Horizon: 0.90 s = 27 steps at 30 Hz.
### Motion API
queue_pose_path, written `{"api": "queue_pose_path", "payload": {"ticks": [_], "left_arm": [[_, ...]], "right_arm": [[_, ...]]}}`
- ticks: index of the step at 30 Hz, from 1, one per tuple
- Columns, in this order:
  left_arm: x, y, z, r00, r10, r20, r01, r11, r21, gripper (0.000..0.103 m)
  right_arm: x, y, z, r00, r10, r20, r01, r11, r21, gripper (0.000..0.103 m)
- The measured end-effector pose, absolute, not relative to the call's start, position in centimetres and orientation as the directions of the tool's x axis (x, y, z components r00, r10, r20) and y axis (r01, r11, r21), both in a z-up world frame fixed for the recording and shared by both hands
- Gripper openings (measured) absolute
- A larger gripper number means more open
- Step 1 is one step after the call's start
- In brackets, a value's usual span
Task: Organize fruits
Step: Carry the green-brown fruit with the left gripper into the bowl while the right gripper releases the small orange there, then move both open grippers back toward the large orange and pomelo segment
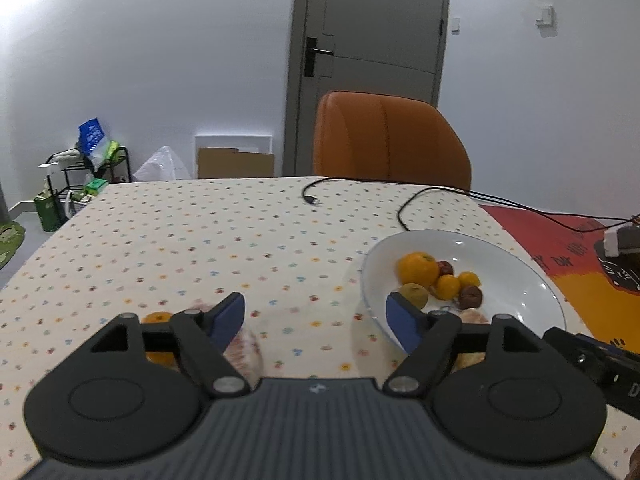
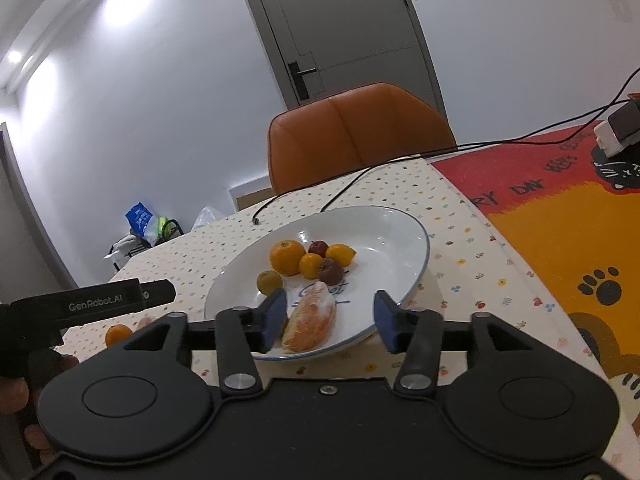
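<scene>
Both tools spread, pinching nothing; left tool (image 1: 316,320) nears the small orange (image 1: 158,338) still off the plate (image 2: 400,232); right tool (image 2: 330,320) frames a peeled orange (image 2: 314,318).

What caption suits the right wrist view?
Open right gripper over a white plate holding a peeled orange piece and small fruits.

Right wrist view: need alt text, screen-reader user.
The open right gripper hovers at the near rim of a white plate holding oranges, small dark fruits and a peeled orange piece between its fingers. One small orange lies on the dotted tablecloth at left, by the left gripper's body.
</scene>
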<state>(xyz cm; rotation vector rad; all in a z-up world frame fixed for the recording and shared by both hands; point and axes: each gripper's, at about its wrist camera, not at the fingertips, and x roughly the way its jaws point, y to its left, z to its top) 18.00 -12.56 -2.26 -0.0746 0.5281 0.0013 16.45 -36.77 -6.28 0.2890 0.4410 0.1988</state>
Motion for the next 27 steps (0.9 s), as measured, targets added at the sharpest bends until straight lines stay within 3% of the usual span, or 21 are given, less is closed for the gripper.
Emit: {"api": "queue_pose_path", "payload": {"ticks": [12,14,16,27], "left_arm": [[16.3,-9.2,-1.8,0.867,0.045,-0.496,-0.099,0.992,-0.083,0.083],[16.1,-8.7,-1.8,0.866,0.054,-0.498,-0.110,0.990,-0.085,0.084],[15.9,-8.2,-1.8,0.864,0.061,-0.500,-0.120,0.989,-0.086,0.084],[15.2,-6.2,-2.2,0.856,0.083,-0.510,-0.151,0.984,-0.092,0.086]], "right_arm": [[15.9,-34.2,-5.3,0.886,0.279,-0.371,-0.174,0.941,0.292,0.086],[15.8,-33.8,-5.2,0.887,0.276,-0.369,-0.173,0.942,0.288,0.098],[15.7,-33.5,-5.0,0.893,0.269,-0.361,-0.171,0.945,0.280,0.103],[15.7,-31.9,-4.9,0.880,0.295,-0.373,-0.199,0.941,0.274,0.103]]}}
